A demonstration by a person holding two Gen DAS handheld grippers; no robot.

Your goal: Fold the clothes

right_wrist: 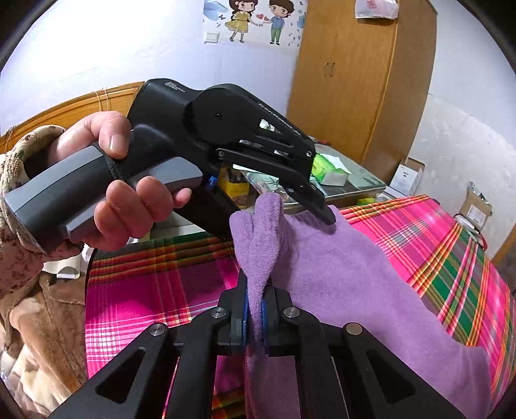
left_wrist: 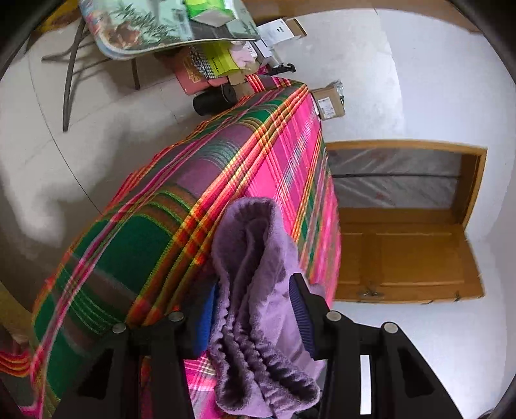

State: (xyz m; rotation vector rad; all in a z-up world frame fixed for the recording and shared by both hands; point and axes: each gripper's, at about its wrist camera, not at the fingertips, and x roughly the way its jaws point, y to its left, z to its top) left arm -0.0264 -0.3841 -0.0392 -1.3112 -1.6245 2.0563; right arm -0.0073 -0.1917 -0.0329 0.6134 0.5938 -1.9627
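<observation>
A purple fleece garment [right_wrist: 338, 274] lies on a bed covered by a pink and green plaid sheet [right_wrist: 451, 245]. My right gripper [right_wrist: 256, 283] is shut on a raised fold of it, which stands up as a peak. A hand [right_wrist: 122, 193] holds my left gripper [right_wrist: 277, 222] over that peak, one finger on each side. In the left wrist view the bunched purple garment [left_wrist: 254, 258] sits between the wide-set fingers of the left gripper [left_wrist: 254, 290]. The ridged blue pad [left_wrist: 301, 316] still shows bare, so the pads are not pressing on the cloth.
The plaid sheet [left_wrist: 145, 251] drops off the bed edges to a pale floor. A cluttered low table [left_wrist: 145, 29], a black cylinder [left_wrist: 213, 100] and a cardboard box [left_wrist: 329, 103] stand beyond the bed. A wooden wardrobe [right_wrist: 354, 80] fills the far corner.
</observation>
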